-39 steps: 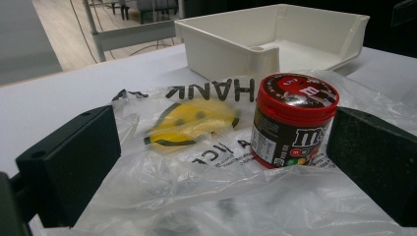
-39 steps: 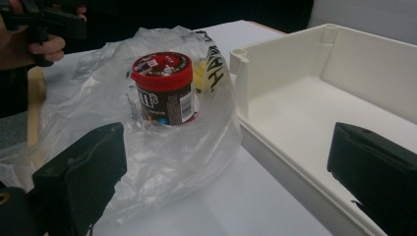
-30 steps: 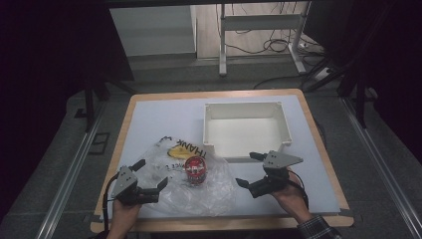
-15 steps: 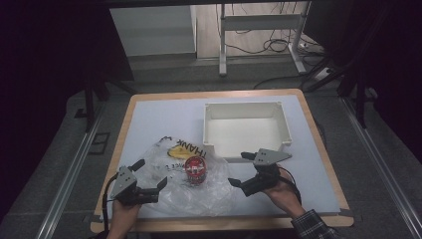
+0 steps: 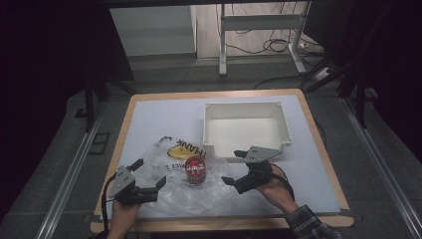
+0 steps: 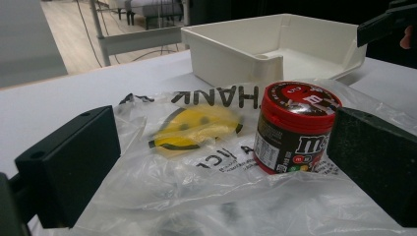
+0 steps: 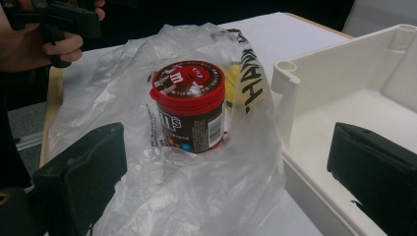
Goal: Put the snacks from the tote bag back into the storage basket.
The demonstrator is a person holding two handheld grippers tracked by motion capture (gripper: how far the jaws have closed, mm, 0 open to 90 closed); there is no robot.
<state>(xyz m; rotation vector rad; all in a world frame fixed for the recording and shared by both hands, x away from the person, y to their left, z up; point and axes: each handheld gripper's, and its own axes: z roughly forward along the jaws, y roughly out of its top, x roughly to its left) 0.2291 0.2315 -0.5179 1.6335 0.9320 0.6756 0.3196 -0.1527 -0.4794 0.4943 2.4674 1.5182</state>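
A small round candy jar with a red lid and dark brown label (image 5: 195, 170) stood upright on a crinkled clear plastic bag printed with a yellow smiley face and black lettering (image 5: 175, 152), which lay spread over the near left part of the white table with a light wooden edge (image 5: 164, 114). In the left gripper view the jar (image 6: 294, 128) stood on the plastic bag (image 6: 196, 128), to the right of the smiley print; in the right gripper view the film of the bag (image 7: 196, 187) rose in front of the jar (image 7: 191, 105) and partly wrapped around it.

The left gripper (image 5: 145, 175) was held low over the near left edge of the bag, its two black jaws spread wide and closed on nothing, pointing toward the jar, which sat a little beyond them and nearer the right-hand jaw in that gripper's own view. The right gripper (image 5: 235, 168) was on the other side of the jar, near it but apart, its jaws also spread wide and empty; along its own jaws the jar lay between and beyond them, with the bag in between.

An open rectangular cream plastic bin (image 5: 245, 124) sat farther back on the table, just beyond the right gripper and close to the far edge of the bag. Its inside looked bare in both gripper views.
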